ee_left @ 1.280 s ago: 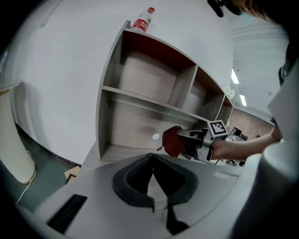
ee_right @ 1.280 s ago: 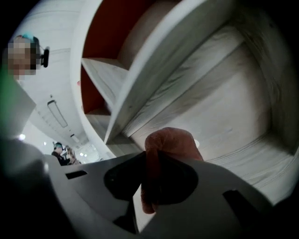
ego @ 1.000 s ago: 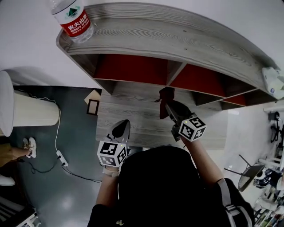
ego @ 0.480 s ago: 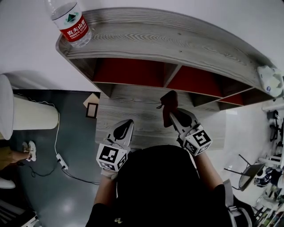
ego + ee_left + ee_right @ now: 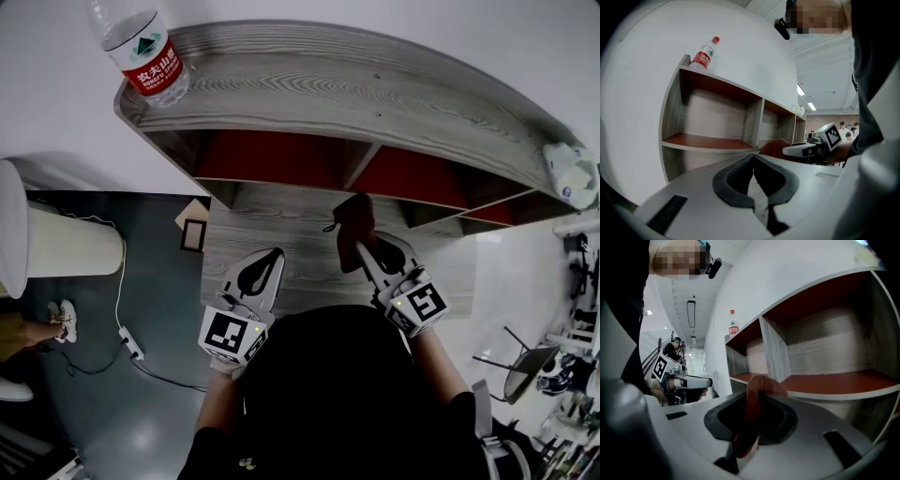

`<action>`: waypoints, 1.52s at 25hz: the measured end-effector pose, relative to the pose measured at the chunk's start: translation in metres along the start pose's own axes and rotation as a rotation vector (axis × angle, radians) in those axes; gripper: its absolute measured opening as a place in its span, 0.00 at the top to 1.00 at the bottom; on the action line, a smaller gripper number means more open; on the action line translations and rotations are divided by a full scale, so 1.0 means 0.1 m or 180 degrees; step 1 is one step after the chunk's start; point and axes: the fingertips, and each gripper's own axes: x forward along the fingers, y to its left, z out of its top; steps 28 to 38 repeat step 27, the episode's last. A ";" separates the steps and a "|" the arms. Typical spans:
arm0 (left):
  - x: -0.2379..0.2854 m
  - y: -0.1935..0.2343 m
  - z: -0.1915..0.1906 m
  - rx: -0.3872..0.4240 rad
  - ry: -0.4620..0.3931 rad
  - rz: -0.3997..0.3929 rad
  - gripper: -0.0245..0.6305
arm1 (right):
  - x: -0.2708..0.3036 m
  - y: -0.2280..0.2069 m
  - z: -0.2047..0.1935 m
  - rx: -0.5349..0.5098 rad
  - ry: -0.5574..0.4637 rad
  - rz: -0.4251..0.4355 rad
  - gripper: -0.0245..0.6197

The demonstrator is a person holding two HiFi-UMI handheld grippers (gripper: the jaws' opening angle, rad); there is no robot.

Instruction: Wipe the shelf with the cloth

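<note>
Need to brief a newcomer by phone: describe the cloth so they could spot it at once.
Find the grey wood shelf unit with red-brown compartments. Over its lower ledge, the right claw is shut on the cloth: a rust-red bunched rag. It is the only soft thing there, and the left claw beside it holds nothing.

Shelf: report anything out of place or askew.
Nothing looks spilled or damaged. The only thing that stands out is the bottle, which stands at the far left end of the shelf top, close to its edge.
</note>
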 end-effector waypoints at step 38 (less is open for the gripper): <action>0.03 0.03 0.05 -0.0003 -0.0047 -0.0010 0.95 | 0.00 0.02 0.07 -0.0053 -0.0185 -0.0048 0.89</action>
